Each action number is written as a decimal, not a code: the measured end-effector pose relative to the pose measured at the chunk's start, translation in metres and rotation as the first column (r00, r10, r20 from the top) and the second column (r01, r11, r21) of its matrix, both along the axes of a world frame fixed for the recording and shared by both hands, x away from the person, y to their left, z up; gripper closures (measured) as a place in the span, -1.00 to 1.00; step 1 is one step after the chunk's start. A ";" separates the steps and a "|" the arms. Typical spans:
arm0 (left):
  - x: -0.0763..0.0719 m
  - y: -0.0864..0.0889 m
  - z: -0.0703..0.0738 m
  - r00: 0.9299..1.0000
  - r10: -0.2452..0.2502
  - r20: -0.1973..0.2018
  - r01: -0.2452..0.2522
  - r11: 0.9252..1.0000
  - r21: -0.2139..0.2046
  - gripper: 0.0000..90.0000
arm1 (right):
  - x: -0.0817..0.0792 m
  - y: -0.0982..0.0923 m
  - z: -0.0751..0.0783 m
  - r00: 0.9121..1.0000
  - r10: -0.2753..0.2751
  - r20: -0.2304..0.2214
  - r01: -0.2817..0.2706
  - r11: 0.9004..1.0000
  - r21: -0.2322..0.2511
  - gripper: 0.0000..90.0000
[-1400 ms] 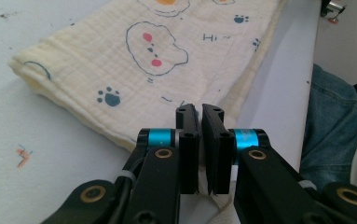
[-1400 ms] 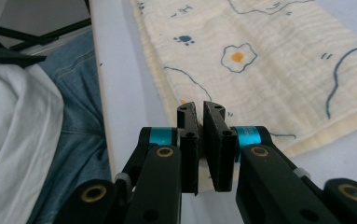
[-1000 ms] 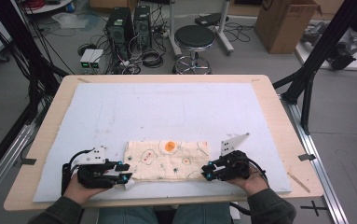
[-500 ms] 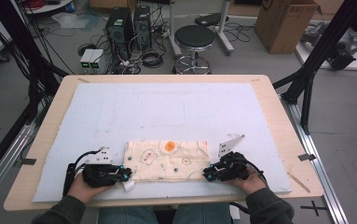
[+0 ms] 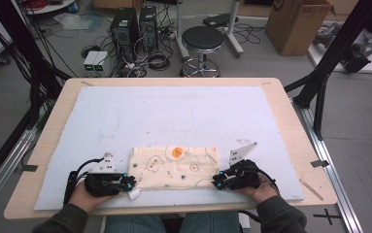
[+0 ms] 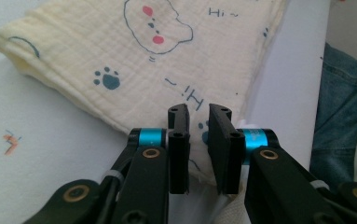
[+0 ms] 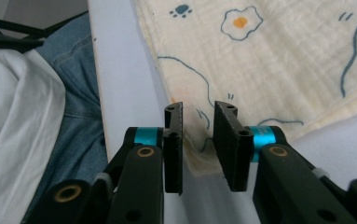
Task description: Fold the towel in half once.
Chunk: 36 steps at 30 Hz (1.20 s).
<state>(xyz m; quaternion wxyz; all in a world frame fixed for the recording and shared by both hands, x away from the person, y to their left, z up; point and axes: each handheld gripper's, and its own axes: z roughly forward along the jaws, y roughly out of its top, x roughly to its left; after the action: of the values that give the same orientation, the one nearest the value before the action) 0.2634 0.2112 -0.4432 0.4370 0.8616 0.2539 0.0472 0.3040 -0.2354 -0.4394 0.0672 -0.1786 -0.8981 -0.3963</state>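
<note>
A cream cloth point(image 5: 174, 167) printed with eggs, bears and paws lies folded flat on the white mat near the front edge. My left gripper point(image 5: 131, 183) lies level at its near left corner and points right. Its jaws point(image 6: 199, 112) stand a narrow gap apart with the cloth point(image 6: 143, 70) corner pinched between them. They have just eased open a little. My right gripper point(image 5: 216, 182) lies at the near right corner and points left. Its jaws point(image 7: 198, 108) hold a puckered bit of the cloth point(image 7: 269, 60) edge and have also just eased open slightly.
The white mat point(image 5: 174, 111) covers most of the wooden table point(image 5: 295, 121). A small white tag point(image 5: 134, 194) of the cloth sticks out by the left gripper. The person's jeans point(image 7: 78, 116) are just past the near edge. A stool, computers and a box stand on the floor beyond.
Both grippers stay at the cloth's near corners. The left one sits slightly nearer the front edge, and its jaws look narrower than a second ago. The cloth has not shifted.
</note>
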 end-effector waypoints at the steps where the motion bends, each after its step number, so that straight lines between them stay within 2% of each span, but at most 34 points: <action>1: 0.000 0.000 0.000 1.000 0.002 -0.002 -0.002 1.000 -0.010 0.70 | 0.000 0.000 0.001 1.000 -0.002 0.003 0.002 1.000 0.009 0.57; 6: 0.001 0.001 0.006 1.000 0.018 0.011 -0.017 0.999 -0.042 0.64 | 0.002 0.000 0.008 0.999 -0.029 0.023 0.027 0.996 0.084 0.43; 11: 0.003 0.002 0.009 0.999 0.028 0.020 -0.027 0.998 -0.061 0.55 | 0.006 -0.001 0.012 0.997 -0.074 0.024 0.070 0.991 0.117 0.31; 16: 0.004 0.002 0.014 0.999 0.044 0.028 -0.041 0.995 -0.094 0.48 | 0.009 -0.002 0.017 0.992 -0.116 0.044 0.109 0.985 0.136 0.15; 19: 0.006 0.001 0.016 0.998 0.048 0.029 -0.045 0.994 -0.099 0.43 | 0.011 -0.002 0.019 0.989 -0.138 0.056 0.129 0.981 0.143 0.01; 21: 0.007 0.001 0.016 0.998 0.052 0.027 -0.049 0.993 -0.109 0.41 | 0.012 -0.001 0.020 0.987 -0.148 0.058 0.138 0.980 0.142 -0.01; 25: 0.008 0.001 0.018 0.998 0.058 0.027 -0.054 0.992 -0.110 0.35 | 0.013 0.001 0.021 0.986 -0.157 0.062 0.147 0.978 0.146 -0.12; 31: 0.010 0.002 0.020 0.996 0.084 0.027 -0.080 0.990 -0.118 0.24 | 0.015 0.000 0.023 0.978 -0.195 0.080 0.180 0.970 0.163 -0.29; 36: 0.014 0.003 0.026 0.995 0.093 0.038 -0.088 0.989 -0.121 0.16 | 0.018 -0.002 0.026 0.973 -0.216 0.081 0.201 0.966 0.165 -0.34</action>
<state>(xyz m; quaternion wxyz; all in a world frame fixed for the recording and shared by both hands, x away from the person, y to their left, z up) 0.2776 0.2138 -0.4169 0.4904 0.8204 0.2854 0.0706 0.3219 -0.2371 -0.4130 -0.0053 -0.2469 -0.8429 -0.4781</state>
